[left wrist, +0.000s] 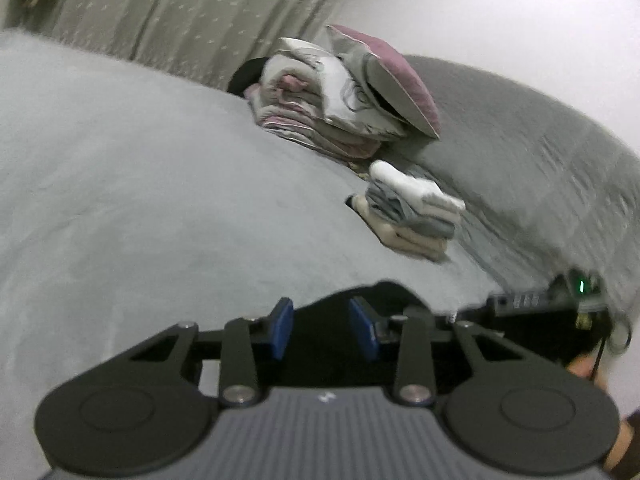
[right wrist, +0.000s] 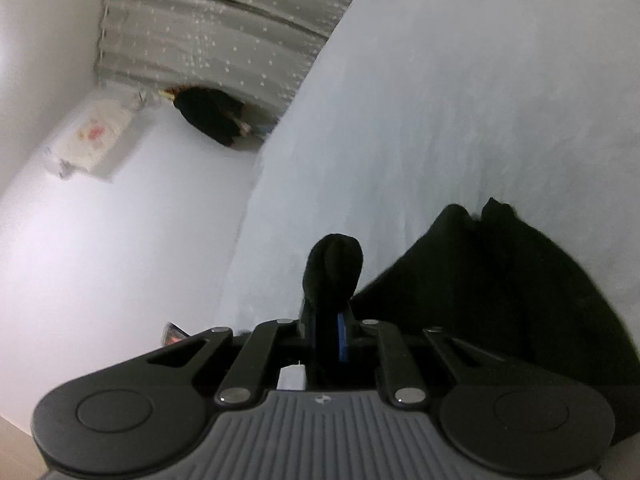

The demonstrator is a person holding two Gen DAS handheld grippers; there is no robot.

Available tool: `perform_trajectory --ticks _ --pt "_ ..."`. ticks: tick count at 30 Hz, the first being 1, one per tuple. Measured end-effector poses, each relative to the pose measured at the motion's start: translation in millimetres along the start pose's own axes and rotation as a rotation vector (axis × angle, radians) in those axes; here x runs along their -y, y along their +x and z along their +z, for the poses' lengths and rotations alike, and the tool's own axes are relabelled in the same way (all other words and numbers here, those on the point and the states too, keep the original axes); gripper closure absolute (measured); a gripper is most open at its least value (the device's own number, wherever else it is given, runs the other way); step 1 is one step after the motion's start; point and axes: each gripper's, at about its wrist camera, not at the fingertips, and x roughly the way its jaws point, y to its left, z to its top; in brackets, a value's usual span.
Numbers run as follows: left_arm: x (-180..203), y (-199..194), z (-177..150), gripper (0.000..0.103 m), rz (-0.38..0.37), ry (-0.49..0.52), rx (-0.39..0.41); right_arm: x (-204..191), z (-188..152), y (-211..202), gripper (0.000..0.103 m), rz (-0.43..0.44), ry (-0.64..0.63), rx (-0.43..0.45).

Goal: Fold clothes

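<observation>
Each fisheye camera sits just behind its own fingers [left wrist: 282, 328] and looks forward and slightly down along them, close over the grey bed [left wrist: 140, 184], and both views share that bed, the black garment [right wrist: 500, 280] and the curtain [right wrist: 240, 36] beyond.

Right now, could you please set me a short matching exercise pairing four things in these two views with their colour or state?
Things:
1. left gripper
2. right gripper
3. cushion
4. small stack of folded clothes

Descriptions:
A. pink-purple, leaning on top of a bedding pile
B. jaws apart over the black garment, pads not pressing on it
C. white and grey layers, lying on the bed
D. clamped on a bunched bit of black cloth

Pairs: 1-B, 2-D, 3-A, 4-C
</observation>
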Motion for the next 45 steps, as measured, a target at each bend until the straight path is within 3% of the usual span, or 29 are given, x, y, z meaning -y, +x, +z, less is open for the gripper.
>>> perform_trajectory --ticks 10,22,26,30,36,41,45 --pt "35 26 -19 0.071 -0.001 0.159 -0.047 26 21 -16 0.091 0.071 0.205 0.023" --pt "52 46 -33 0.068 -0.018 0.229 -0.09 48 27 -47 0.09 0.017 0.253 0.073" --pt "56 52 -35 0.066 -0.005 0.257 -0.095 40 28 -50 0.086 -0.099 0.159 0.099" --pt "54 50 -28 0.065 0.015 0.246 -0.057 20 26 -58 0.073 -0.203 0.013 0.17" --pt "50 56 -19 0.066 0.051 0.231 -0.023 -23 12 -52 0.072 -0.238 -0.208 0.251" --pt "51 72 -14 0.066 0.061 0.222 -0.02 -54 -9 -18 0.072 -0.291 -0.437 0.233" --pt "40 90 -13 0.065 0.08 0.186 -0.076 -48 -22 8 0.073 -0.394 -0.514 0.182"
